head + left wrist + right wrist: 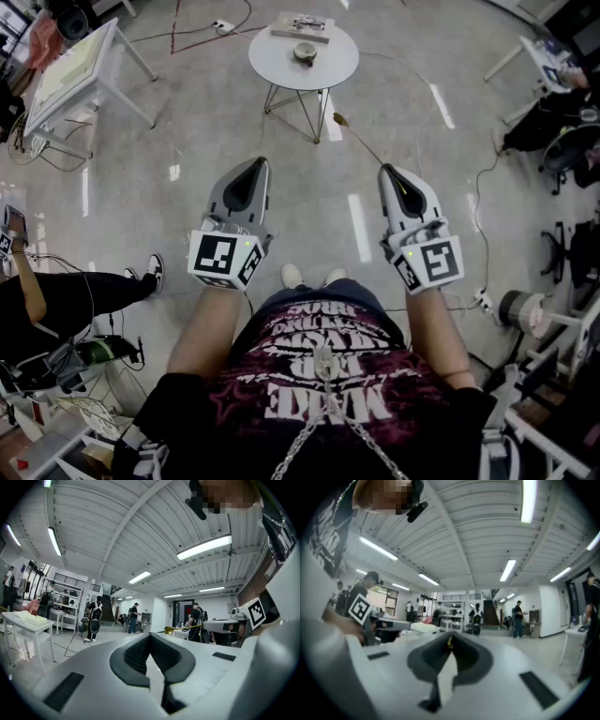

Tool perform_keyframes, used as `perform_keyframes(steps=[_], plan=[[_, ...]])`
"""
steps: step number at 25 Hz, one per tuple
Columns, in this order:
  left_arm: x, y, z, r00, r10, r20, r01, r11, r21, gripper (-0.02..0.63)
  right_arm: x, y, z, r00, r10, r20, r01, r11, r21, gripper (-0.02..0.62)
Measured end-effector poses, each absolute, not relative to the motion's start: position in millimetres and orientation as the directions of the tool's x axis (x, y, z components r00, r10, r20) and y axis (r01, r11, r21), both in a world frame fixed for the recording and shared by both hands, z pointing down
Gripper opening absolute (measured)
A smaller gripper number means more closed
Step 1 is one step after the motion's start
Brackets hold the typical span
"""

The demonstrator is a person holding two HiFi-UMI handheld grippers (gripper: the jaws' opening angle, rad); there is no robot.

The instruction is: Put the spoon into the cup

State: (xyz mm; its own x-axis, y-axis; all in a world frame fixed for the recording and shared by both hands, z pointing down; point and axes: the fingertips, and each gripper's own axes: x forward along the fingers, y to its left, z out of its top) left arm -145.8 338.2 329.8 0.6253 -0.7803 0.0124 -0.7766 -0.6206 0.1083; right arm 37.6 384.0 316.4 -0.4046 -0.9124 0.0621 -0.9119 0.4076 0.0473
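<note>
A small cup (304, 52) stands on a round white table (270, 67) ahead of me, at the top of the head view. My right gripper (385, 169) is held level and is shut on the handle of a thin gold spoon (360, 142), whose bowl points toward the table's legs. In the right gripper view only a yellow sliver of the spoon (449, 641) shows between the closed jaws. My left gripper (255, 161) is held level beside it, shut with nothing in it. The left gripper view catches the spoon (182, 628) off to the right.
A flat tray with small items (302, 28) lies behind the cup on the round table. A white rectangular table (73, 67) stands far left. A seated person's legs (89, 289) reach in at the left. Chairs and cables (562, 141) crowd the right side.
</note>
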Motion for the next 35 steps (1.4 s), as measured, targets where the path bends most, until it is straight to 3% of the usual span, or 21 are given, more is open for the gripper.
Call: perform_keyframes(steps=[14,35], plan=[[-167,326,353,0.629,-0.776,0.036,-0.772,-0.619,0.147,0.025,17,379,316,-0.409,-0.911,0.055,-0.912,0.410,0.018,0.035],[-136,256,378,0.593,-0.797,0.111,-0.804,-0.580,0.129,0.025,65,287,339,-0.430,-0.900,0.070,-0.903,0.429,-0.028,0.035]])
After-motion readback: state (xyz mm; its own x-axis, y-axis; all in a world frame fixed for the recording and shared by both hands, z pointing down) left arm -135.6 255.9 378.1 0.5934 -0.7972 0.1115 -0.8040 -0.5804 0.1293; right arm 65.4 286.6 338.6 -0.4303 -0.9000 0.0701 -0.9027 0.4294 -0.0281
